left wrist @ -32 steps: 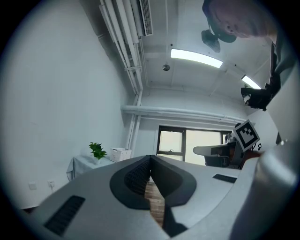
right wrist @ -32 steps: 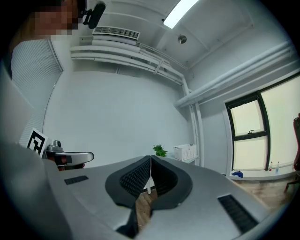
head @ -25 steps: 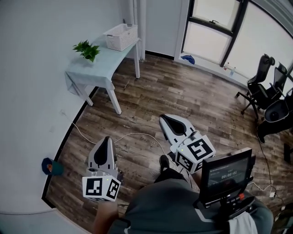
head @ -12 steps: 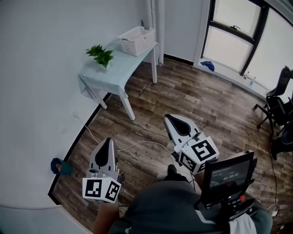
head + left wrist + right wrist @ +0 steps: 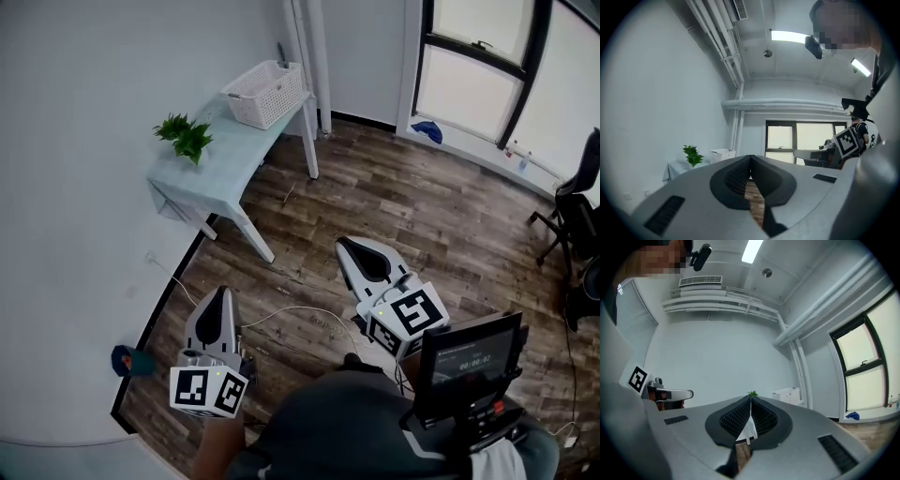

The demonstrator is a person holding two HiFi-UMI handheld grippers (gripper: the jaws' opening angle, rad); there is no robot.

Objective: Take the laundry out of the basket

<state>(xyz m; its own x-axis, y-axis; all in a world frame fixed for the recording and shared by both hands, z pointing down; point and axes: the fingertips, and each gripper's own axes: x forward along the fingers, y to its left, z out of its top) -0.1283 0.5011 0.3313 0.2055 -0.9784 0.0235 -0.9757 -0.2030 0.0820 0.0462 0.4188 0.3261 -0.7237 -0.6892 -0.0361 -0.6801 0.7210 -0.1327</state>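
A white slatted laundry basket (image 5: 265, 93) stands at the far end of a pale blue table (image 5: 223, 164) against the wall. It also shows small in the left gripper view as the basket (image 5: 722, 155) and in the right gripper view as the basket (image 5: 788, 395). No laundry is visible from here. My left gripper (image 5: 219, 298) is held low at the lower left, shut and empty. My right gripper (image 5: 343, 245) is held over the wood floor, far from the table, shut with nothing in it.
A green potted plant (image 5: 186, 136) sits on the table's near half. A white cable (image 5: 281, 314) runs across the floor between the grippers. A blue cloth (image 5: 427, 131) lies by the window, and an office chair (image 5: 578, 211) stands at the right. A small screen (image 5: 467, 361) hangs before the person's chest.
The view has swung, so the table and basket sit differently in the frame, shifting right and then a little back left. Both grippers keep their pose, shut.
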